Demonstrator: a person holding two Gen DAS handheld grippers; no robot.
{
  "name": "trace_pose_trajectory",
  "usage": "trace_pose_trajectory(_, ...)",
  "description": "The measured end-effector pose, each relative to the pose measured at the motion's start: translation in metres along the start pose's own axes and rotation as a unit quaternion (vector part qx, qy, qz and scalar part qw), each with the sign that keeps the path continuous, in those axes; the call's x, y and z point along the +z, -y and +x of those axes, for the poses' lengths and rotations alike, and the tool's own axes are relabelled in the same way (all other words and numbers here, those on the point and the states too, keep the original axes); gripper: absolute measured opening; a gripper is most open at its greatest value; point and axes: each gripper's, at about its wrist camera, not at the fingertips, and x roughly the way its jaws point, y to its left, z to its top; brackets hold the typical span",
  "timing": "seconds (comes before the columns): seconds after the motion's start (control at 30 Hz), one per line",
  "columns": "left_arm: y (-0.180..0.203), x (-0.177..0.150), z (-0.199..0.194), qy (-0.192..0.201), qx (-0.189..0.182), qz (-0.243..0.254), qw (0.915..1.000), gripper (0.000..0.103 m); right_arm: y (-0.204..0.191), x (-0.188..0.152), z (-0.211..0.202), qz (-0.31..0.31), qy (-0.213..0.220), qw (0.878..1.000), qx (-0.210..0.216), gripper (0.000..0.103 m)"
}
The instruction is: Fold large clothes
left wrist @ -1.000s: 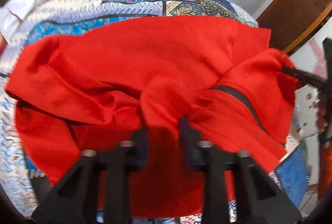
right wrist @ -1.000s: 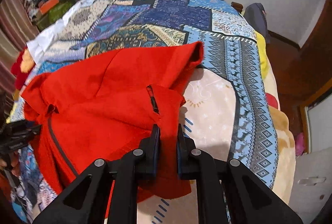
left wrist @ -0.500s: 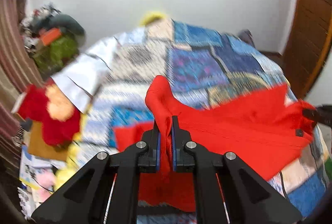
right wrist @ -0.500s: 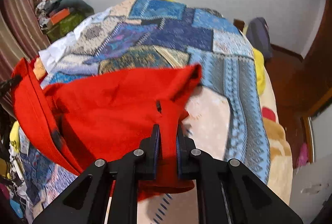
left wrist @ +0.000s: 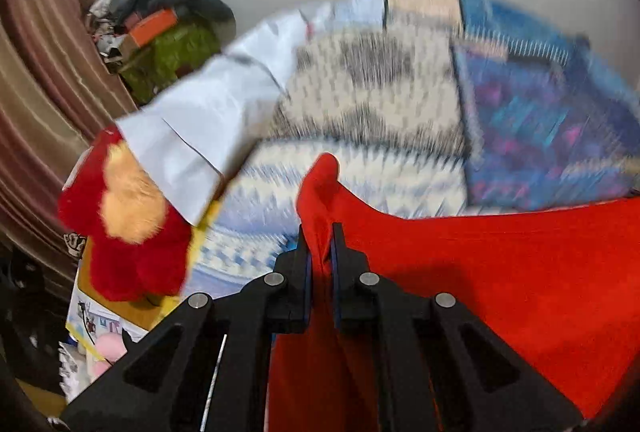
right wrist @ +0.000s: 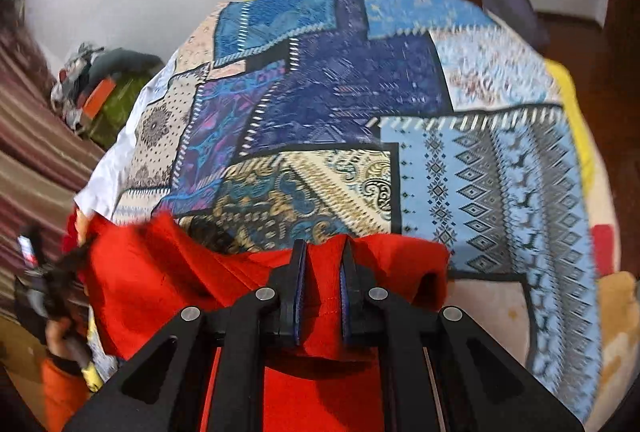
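Left claw (left wrist: 320,244) is clamped tight on a bunched ridge of the red garment (left wrist: 500,272), the cloth poking up between its fingers in a little peak and spreading off to the right over the bed. Right claw (right wrist: 322,272) has its jaws a bit further apart, but red fabric fills the gap, a stitched hem running across between the fingers, so it grips the garment too. From the right wrist view the red garment (right wrist: 168,280) stretches away to the left, held up above the patchwork bedspread (right wrist: 400,79), with the person's other hand (right wrist: 60,328) and its tool at the far left edge, blurred. The left wrist view is smeared; the patchwork bedspread (left wrist: 540,119) shows only as streaks. A white sheet (left wrist: 200,123) hangs off the bed's left side, a red and tan plush toy (left wrist: 120,224) just below it. By the curtain (left wrist: 36,91), a green bin (left wrist: 172,59) is heaped with clutter; contents too blurred to name.
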Motion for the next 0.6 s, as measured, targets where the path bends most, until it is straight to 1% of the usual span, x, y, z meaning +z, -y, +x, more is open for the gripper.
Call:
trace_pose_trajectory(0.03, 0.004, -0.003, 0.011, -0.013, 0.001, 0.003, 0.9999, 0.008, 0.007, 0.000, 0.000, 0.005, 0.003, 1.000, 0.008, 0.012)
trace_pose_trajectory(0.07, 0.008, -0.009, 0.026, -0.029, 0.003, 0.006, 0.9995, 0.008, 0.013, 0.000, -0.002, 0.002, 0.012, 1.000, 0.004, 0.015)
trace_pose_trajectory(0.1, 0.011, -0.015, 0.033, -0.036, 0.004, 0.007, 0.9993, 0.008, 0.019, 0.002, -0.011, -0.006, 0.035, 0.999, -0.031, 0.016)
trace_pose_trajectory(0.13, 0.013, -0.021, 0.041, -0.041, 0.016, 0.009, 0.9990, 0.008, 0.024, 0.003, -0.020, -0.010, 0.058, 0.993, -0.106, 0.016)
trace_pose_trajectory(0.17, 0.015, -0.025, 0.045, -0.038, 0.023, 0.013, 0.9989, 0.008, 0.031, 0.006, -0.031, -0.018, 0.087, 0.975, -0.205, 0.016)
trace_pose_trajectory(0.2, 0.016, -0.028, 0.045, -0.033, 0.024, 0.015, 0.9991, 0.008, 0.038, 0.008, -0.039, -0.028, 0.095, 0.968, -0.229, 0.016)
trace_pose_trajectory(0.23, 0.017, -0.029, 0.042, -0.029, 0.024, 0.019, 0.9991, 0.008, 0.045, 0.009, -0.045, -0.033, 0.089, 0.970, -0.222, 0.016)
trace_pose_trajectory(0.27, 0.019, -0.029, 0.039, -0.029, 0.018, 0.028, 0.9990, 0.008, 0.051, 0.008, -0.053, -0.035, 0.080, 0.975, -0.205, 0.016)
trace_pose_trajectory(0.33, 0.018, -0.027, 0.030, -0.030, -0.005, 0.040, 0.9987, 0.008, 0.050, 0.001, -0.070, -0.049, 0.082, 0.977, -0.188, 0.016)
trace_pose_trajectory(0.4, 0.012, -0.022, 0.010, -0.016, -0.020, 0.041, 0.9988, 0.008, 0.036, -0.010, -0.088, -0.079, 0.096, 0.974, -0.188, 0.016)
trace_pose_trajectory(0.5, 0.001, -0.011, -0.029, 0.014, -0.037, 0.040, 0.9984, 0.011, -0.003, -0.029, -0.100, -0.140, 0.112, 0.969, -0.173, 0.016)
trace_pose_trajectory(0.57, -0.009, -0.007, -0.056, 0.034, -0.045, 0.033, 0.9979, 0.017, -0.028, -0.040, -0.098, -0.171, 0.113, 0.964, -0.167, 0.016)
trace_pose_trajectory(0.6, -0.014, -0.004, -0.071, 0.045, -0.050, 0.027, 0.9974, 0.029, -0.042, -0.046, -0.097, -0.187, 0.111, 0.962, -0.164, 0.016)
